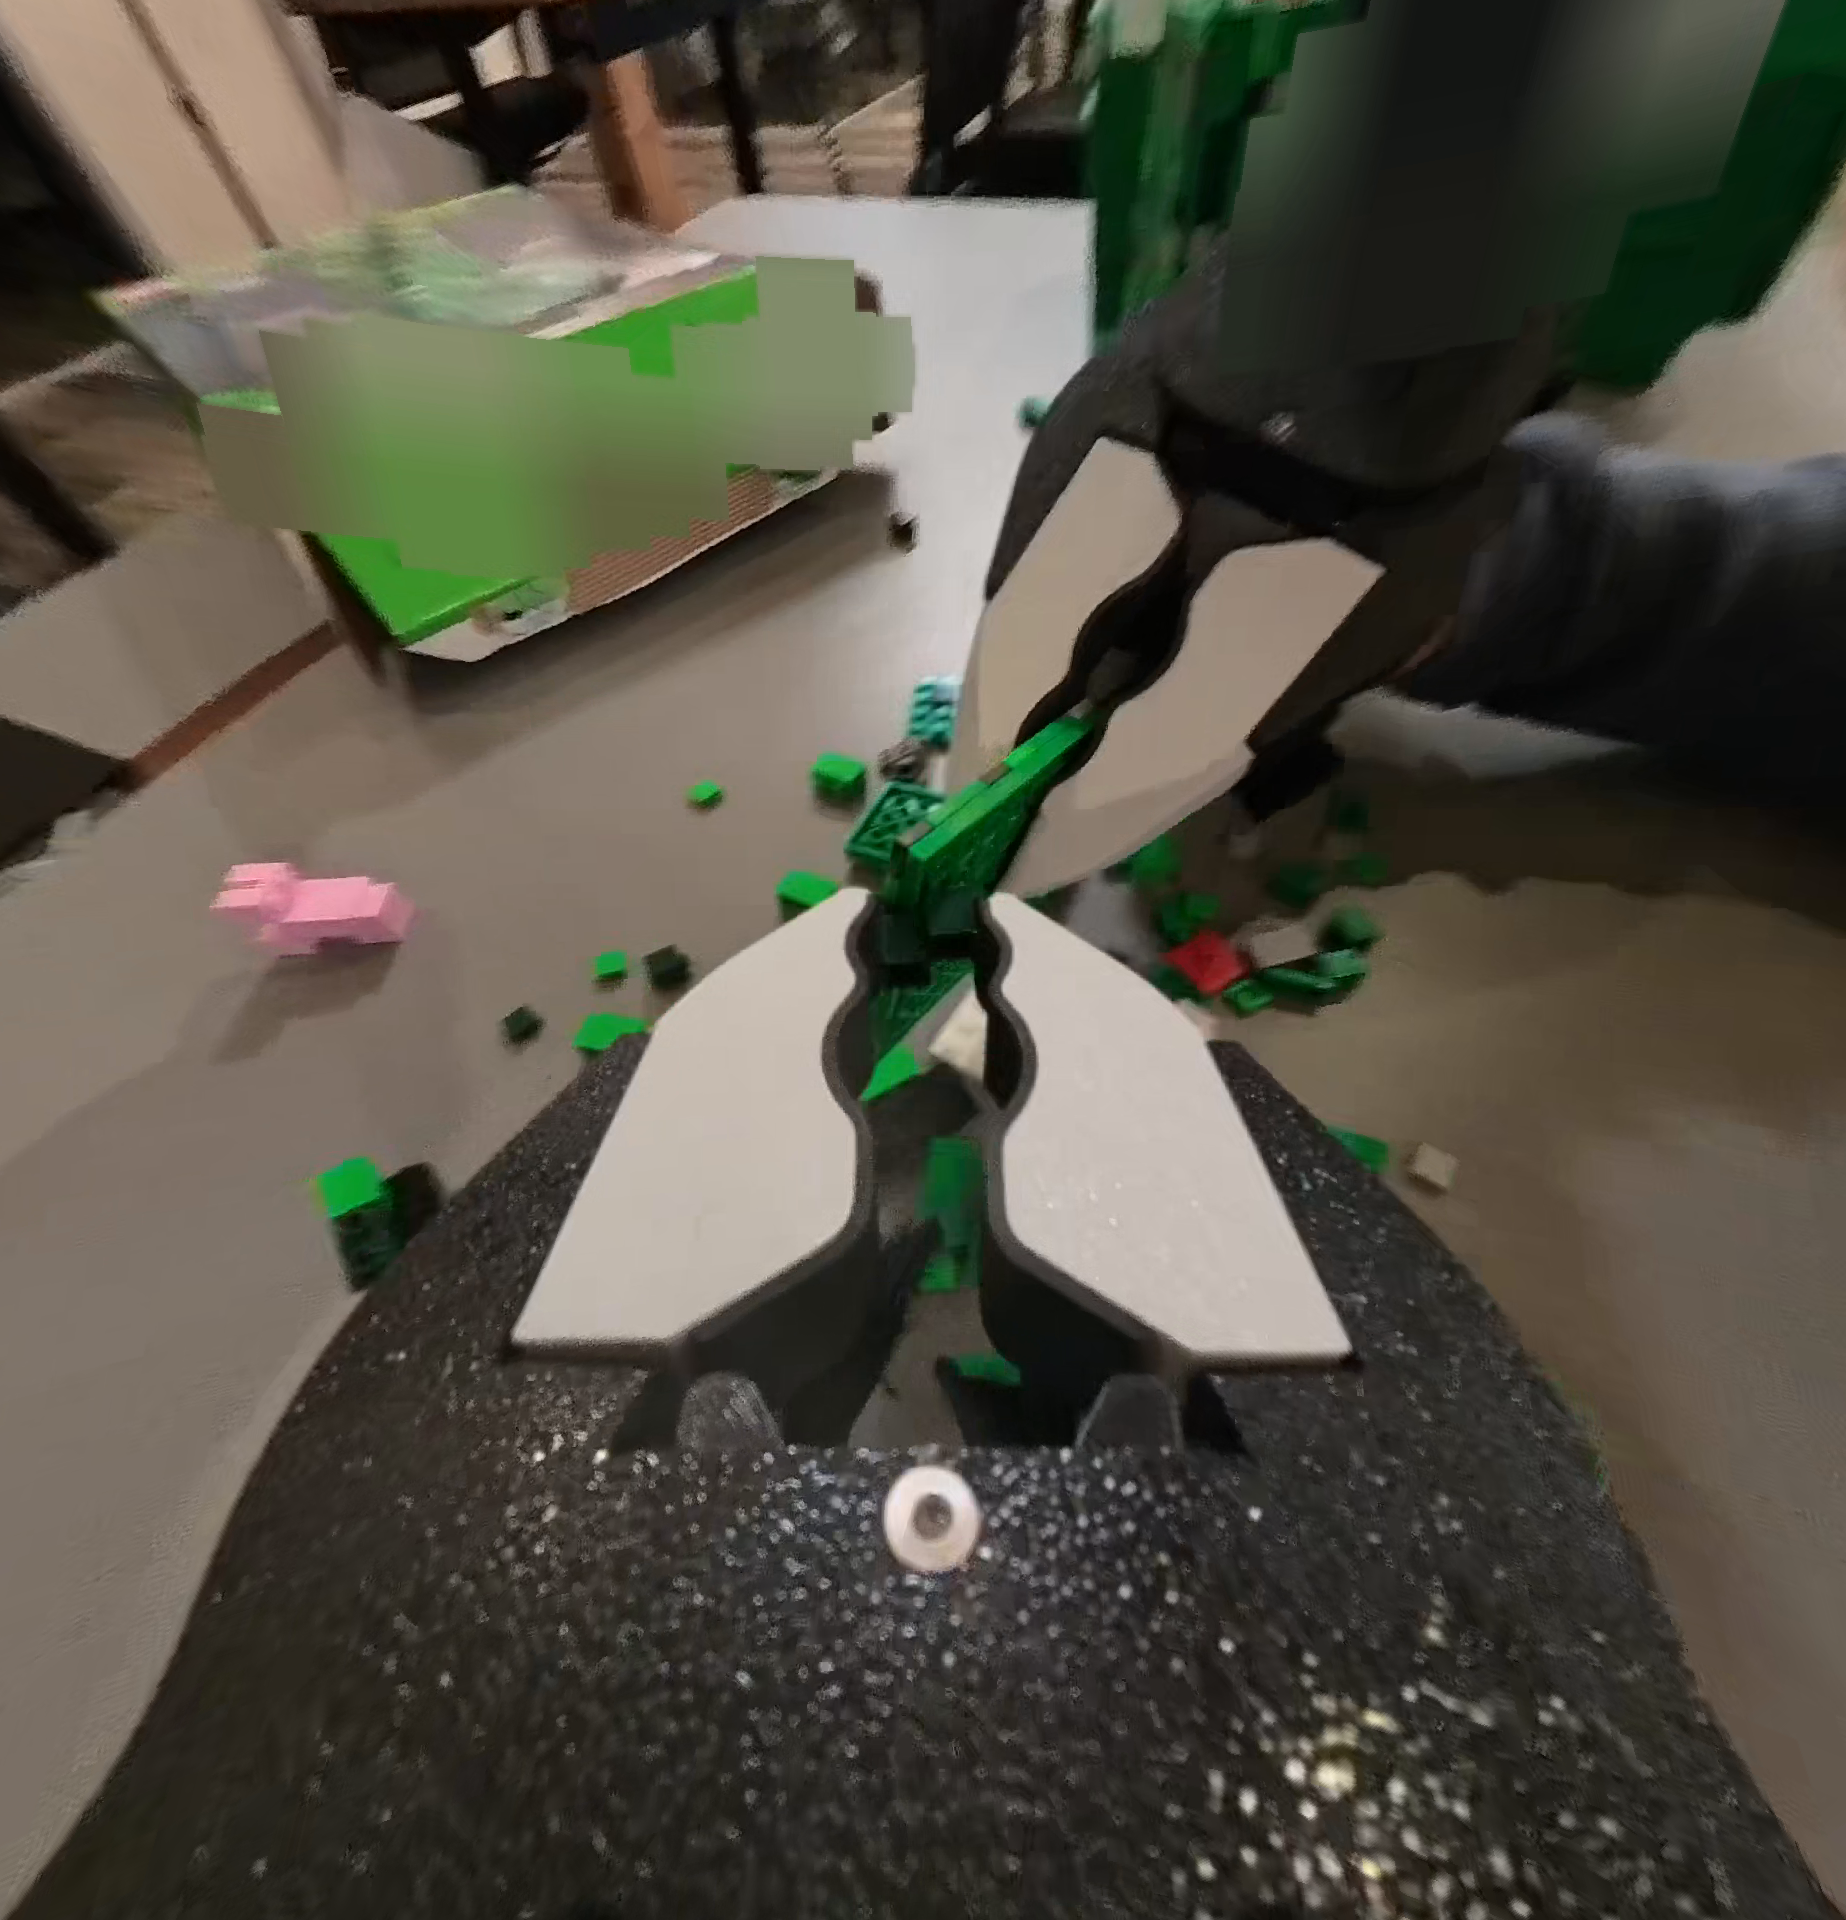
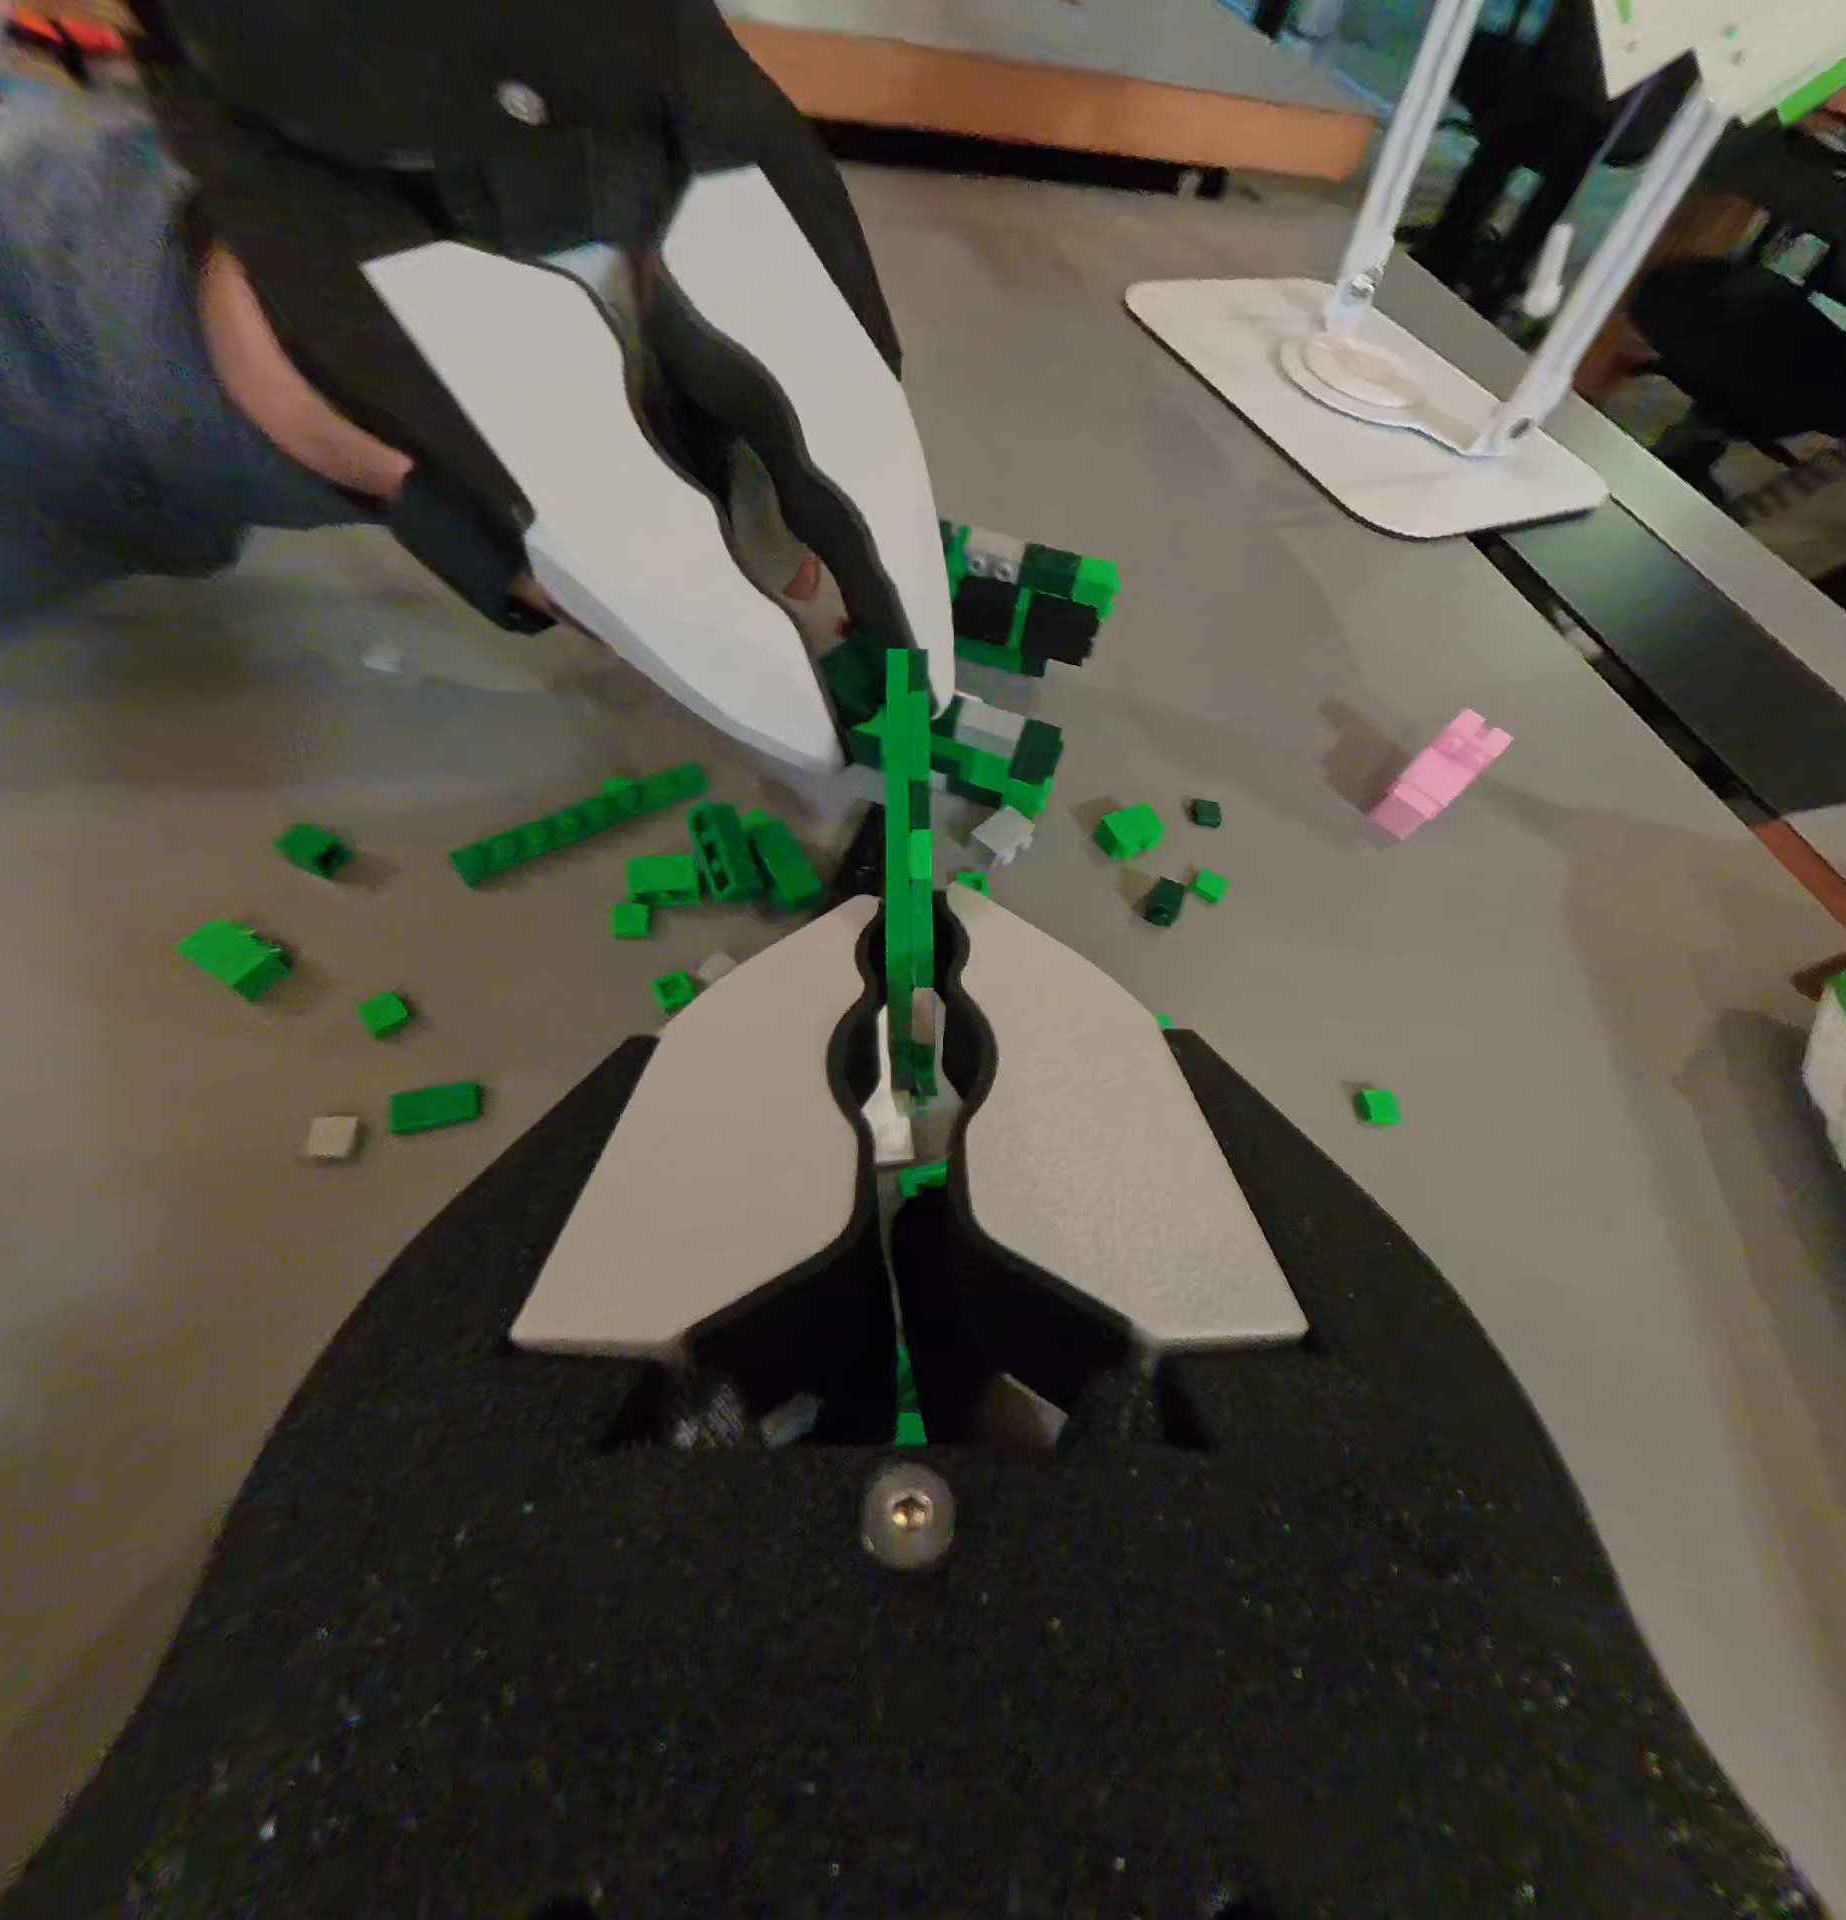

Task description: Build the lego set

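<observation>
A flat green plate assembly (image 1: 966, 836) with grey and dark green bits hangs above the grey table (image 1: 483, 1039), held at both ends. My left gripper (image 1: 924, 912) is shut on its near end. My right gripper (image 1: 1007, 826) comes in from the upper right and is shut on its other end. In the right wrist view the assembly (image 2: 906, 810) shows edge-on, running from my right gripper (image 2: 911, 916) up to my left gripper (image 2: 883, 732). A sleeve and hand show behind each far gripper.
A green, black and grey partial build (image 2: 1033, 644) lies on the table behind the assembly. Loose green bricks (image 2: 721, 852), a long green plate (image 2: 576, 821), a red piece (image 1: 1205, 956) and a pink pig (image 2: 1438, 774) lie around. The set box (image 1: 462, 582) is far left. A white stand base (image 2: 1366, 416) is near the table's edge. Only a small space, under 4 cm, lies between the two pairs of fingers.
</observation>
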Available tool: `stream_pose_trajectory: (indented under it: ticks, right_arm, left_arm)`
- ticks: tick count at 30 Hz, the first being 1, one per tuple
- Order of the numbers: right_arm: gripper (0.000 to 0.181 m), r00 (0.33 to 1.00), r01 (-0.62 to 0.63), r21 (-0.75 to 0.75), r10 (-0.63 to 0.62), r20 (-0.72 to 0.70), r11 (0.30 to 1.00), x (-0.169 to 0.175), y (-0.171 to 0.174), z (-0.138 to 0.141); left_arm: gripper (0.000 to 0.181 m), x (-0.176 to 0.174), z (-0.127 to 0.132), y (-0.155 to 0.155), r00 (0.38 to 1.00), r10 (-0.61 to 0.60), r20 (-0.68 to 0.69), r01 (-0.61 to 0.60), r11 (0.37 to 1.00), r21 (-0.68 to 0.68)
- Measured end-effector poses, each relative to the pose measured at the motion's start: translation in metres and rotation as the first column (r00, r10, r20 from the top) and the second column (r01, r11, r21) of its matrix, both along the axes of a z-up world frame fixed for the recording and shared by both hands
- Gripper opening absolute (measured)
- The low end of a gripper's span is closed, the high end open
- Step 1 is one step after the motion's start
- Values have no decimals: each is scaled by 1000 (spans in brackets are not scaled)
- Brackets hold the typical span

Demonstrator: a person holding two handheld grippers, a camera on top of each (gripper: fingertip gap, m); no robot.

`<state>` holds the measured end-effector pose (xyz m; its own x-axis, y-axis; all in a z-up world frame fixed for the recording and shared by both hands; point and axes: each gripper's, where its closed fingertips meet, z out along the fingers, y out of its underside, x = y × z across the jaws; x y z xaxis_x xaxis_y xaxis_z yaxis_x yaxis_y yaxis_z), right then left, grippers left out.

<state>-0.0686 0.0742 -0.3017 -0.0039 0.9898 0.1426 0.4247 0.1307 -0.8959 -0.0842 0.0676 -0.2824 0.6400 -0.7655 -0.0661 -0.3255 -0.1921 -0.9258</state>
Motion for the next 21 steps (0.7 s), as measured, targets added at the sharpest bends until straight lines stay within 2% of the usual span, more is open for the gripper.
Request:
stream_pose_trajectory:
  ticks: [2,4,6,8,11,13,14,15,16,18,19,21]
  right_arm:
    - [6,999,-44,-50,43,-29,998,1,-5,4]
    - [6,998,-56,-57,55,-21,997,3,-6,1]
    - [6,999,-43,-84,41,-30,996,5,-2,1]
    - [7,997,-31,-130,21,-77,991,5,1,6]
    - [6,984,-44,-224,4,-178,973,4,3,20]
    - [6,971,-88,-286,17,-240,954,5,0,29]
    - [6,963,-119,-310,34,-268,943,5,-3,33]
    - [6,956,-153,-329,55,-289,932,5,-7,36]
    - [6,950,-178,-337,72,-305,924,6,-10,39]
    - [7,944,-181,-327,70,-323,928,7,-9,41]
    - [10,941,-178,-331,62,-332,927,8,-8,43]
    - [19,937,-126,-376,-14,-349,918,7,3,46]
  left_arm:
    - [16,2,7,-7,991,-56,124,64,996,-62]
    - [16,-2,10,-7,979,-48,200,70,992,-107]
    - [18,-9,8,-3,981,-8,194,30,994,-108]
    - [35,-12,2,0,989,22,147,-4,993,-117]
    - [51,-6,-6,2,994,24,109,-10,992,-129]
    - [56,4,-8,2,993,1,121,15,991,-131]
    - [53,10,-7,2,990,-18,141,36,992,-122]
    - [43,16,-6,0,986,-43,161,61,992,-107]
    - [26,20,-4,-1,983,-71,169,87,993,-85]
    - [15,21,-1,-2,983,-95,154,99,995,-18]
    - [10,21,3,-3,985,-103,140,100,995,26]
    - [7,15,7,3,998,-51,28,45,985,169]
